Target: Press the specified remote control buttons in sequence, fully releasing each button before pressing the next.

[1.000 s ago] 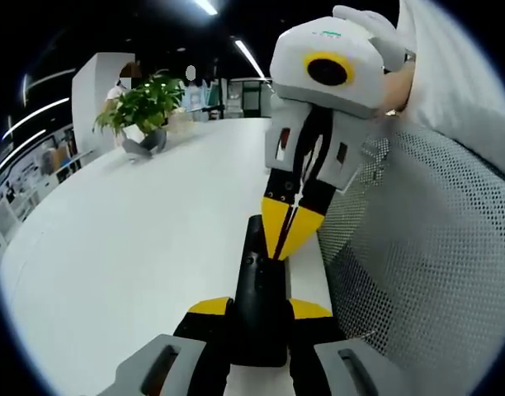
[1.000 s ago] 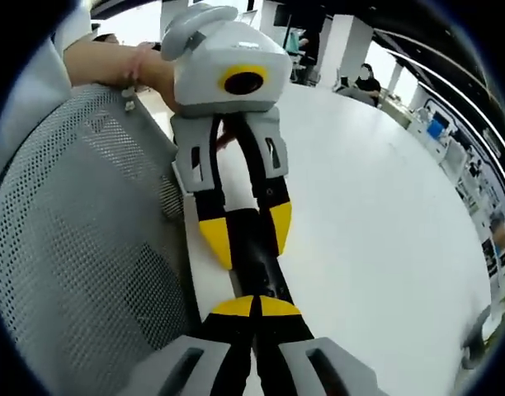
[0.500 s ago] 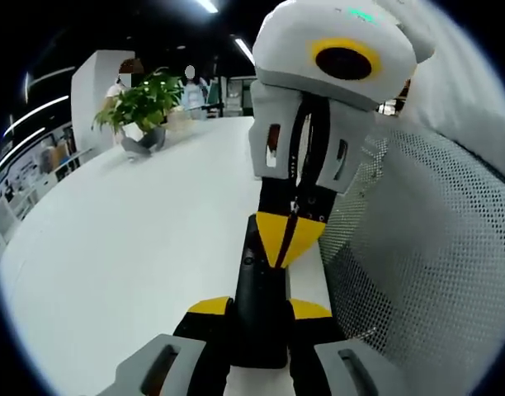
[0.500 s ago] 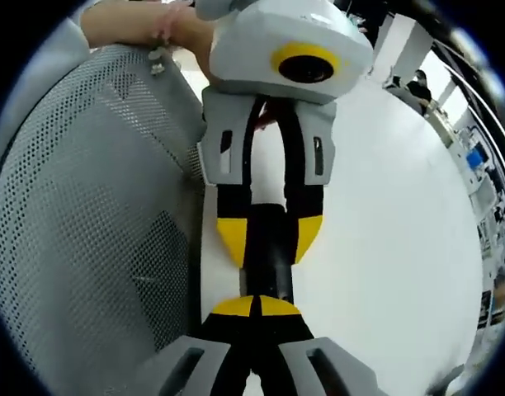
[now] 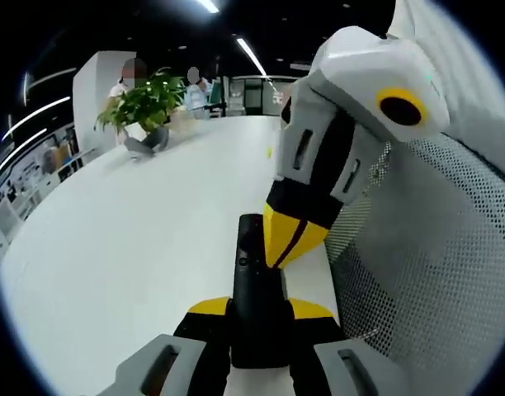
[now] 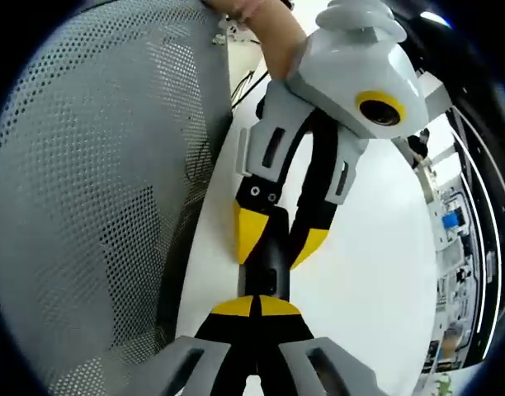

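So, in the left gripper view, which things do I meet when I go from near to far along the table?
Left gripper → black remote control held between its jaws → right gripper, its tips on the remote → potted plant at the far side of the white table.

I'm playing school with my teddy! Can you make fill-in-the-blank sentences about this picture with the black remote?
1. The left gripper is shut on the black ______.
2. The right gripper has its yellow tips squeezed ______ against the remote.
3. The potted plant stands on the ______ table.
4. The chair beside the table has a back made of grey ______.

Missing words: remote; shut; white; mesh
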`<state>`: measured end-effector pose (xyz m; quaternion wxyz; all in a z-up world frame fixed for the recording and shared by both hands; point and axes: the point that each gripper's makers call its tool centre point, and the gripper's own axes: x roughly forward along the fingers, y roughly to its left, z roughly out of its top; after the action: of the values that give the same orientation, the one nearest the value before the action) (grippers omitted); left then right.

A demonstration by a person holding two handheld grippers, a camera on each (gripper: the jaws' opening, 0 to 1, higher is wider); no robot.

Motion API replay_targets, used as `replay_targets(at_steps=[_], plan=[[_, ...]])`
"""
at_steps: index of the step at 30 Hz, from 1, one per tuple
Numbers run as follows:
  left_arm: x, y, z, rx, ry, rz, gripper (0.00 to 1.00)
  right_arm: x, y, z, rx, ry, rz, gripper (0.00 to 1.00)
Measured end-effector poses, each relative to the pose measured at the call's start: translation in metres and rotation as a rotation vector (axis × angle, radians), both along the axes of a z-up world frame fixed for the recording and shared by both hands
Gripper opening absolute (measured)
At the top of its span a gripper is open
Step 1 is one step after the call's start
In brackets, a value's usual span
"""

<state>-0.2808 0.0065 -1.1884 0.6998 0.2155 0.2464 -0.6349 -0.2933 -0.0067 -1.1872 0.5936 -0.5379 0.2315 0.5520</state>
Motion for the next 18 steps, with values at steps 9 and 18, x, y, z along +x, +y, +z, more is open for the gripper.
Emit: replay_targets(at_steps=[9,18], plan=[[-0.002,0.0,0.001,0.0,-0.001,-0.007,0.25,0.001,-0.008,0.002,0.032,0.025,-0.087,0.0],[-0.002,0.0,0.0,-0.005,0.004,-0.01,0.25,0.005,-0.005,0.002,0.019,0.051,-0.096,0.0]])
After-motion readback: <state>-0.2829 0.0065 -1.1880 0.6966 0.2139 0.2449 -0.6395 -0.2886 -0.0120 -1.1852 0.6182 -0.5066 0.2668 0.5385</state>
